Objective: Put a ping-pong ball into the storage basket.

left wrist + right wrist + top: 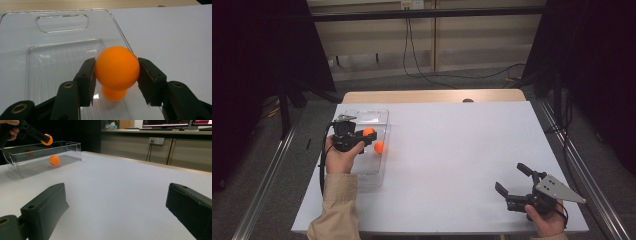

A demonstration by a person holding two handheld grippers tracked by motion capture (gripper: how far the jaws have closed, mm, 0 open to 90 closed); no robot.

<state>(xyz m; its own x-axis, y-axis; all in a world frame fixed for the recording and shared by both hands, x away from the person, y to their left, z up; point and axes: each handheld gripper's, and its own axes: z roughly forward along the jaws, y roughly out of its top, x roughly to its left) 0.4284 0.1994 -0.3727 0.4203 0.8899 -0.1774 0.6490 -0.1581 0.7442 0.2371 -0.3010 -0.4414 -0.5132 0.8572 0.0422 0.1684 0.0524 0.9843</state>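
In the high view, the left gripper [363, 134] sits at about nine o'clock on the white rectangular table [452, 150], held above a clear plastic rectangular bin [379, 116] that lies along the table's left edge. Its two black jaws are clamped on a small round orange ball [369, 131], one pad pressing each side, and the ball is lifted clear of the bin floor. A second small orange ball [379, 147] rests inside the bin, just toward five o'clock from the held one. In the left gripper view the gripped ball [117, 68] hangs directly over the resting ball [114, 94]. The right gripper [516, 179] is at roughly four o'clock near the table's front right corner, well apart from the bin, its jaws spread wide with nothing between them.
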